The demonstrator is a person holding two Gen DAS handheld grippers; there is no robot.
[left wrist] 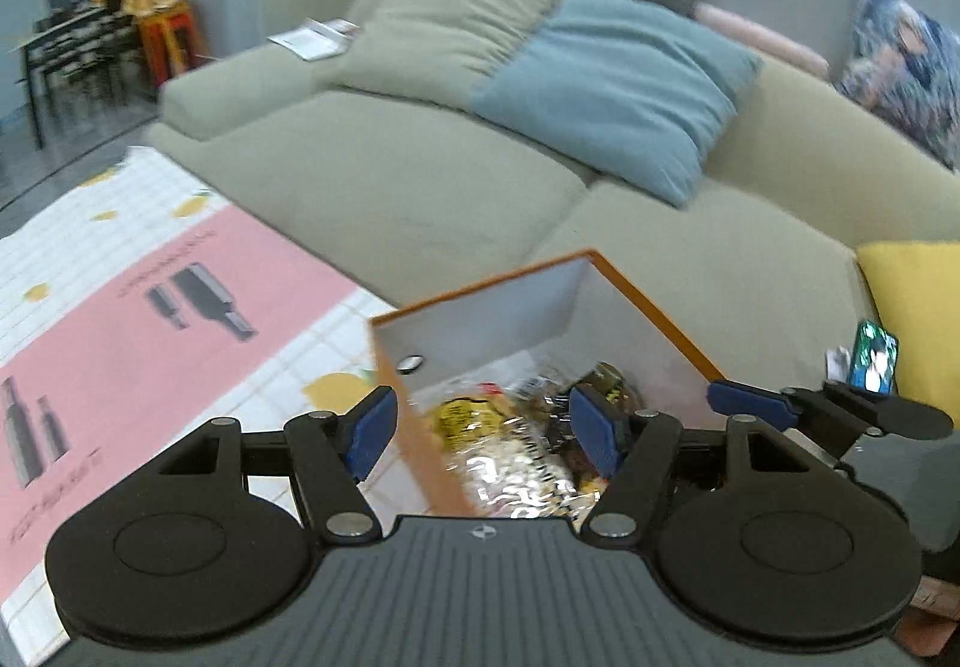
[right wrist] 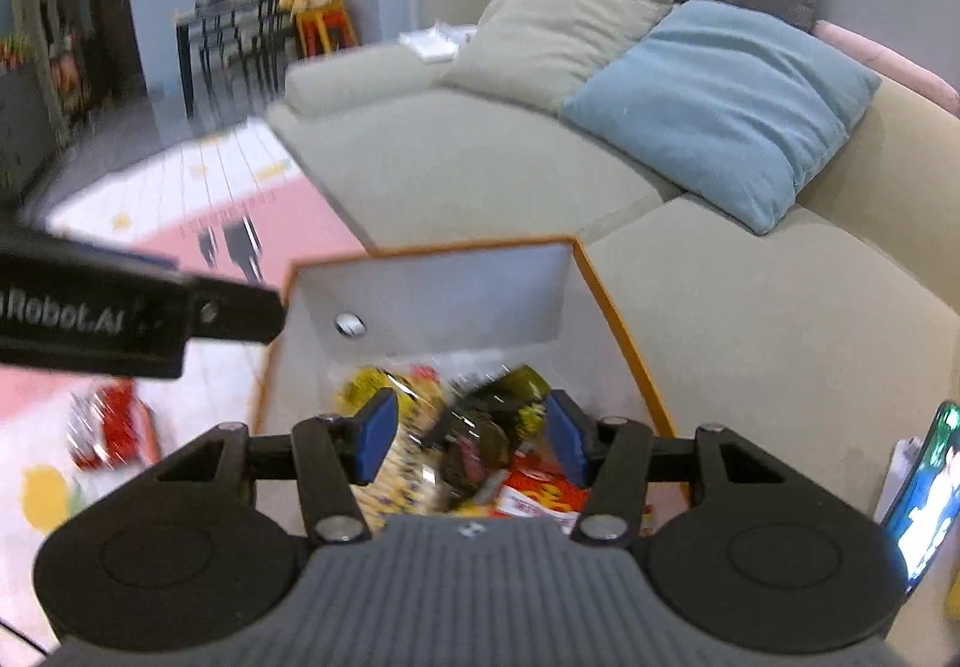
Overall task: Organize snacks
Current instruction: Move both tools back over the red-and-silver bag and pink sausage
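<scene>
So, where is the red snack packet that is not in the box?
In the right wrist view, the red snack packet lies low on the left, on the patterned mat, outside the left wall of the orange-rimmed box.

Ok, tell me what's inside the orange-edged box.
The box holds a loose pile of snack packets: yellow, dark and red-orange wrappers, some shiny. The box floor and anything beneath the pile are covered.

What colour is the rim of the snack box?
Orange; the box rim shows best in the right wrist view.

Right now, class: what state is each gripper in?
Left gripper: open, holding nothing.
Right gripper: open, holding nothing, above the snacks.
</scene>
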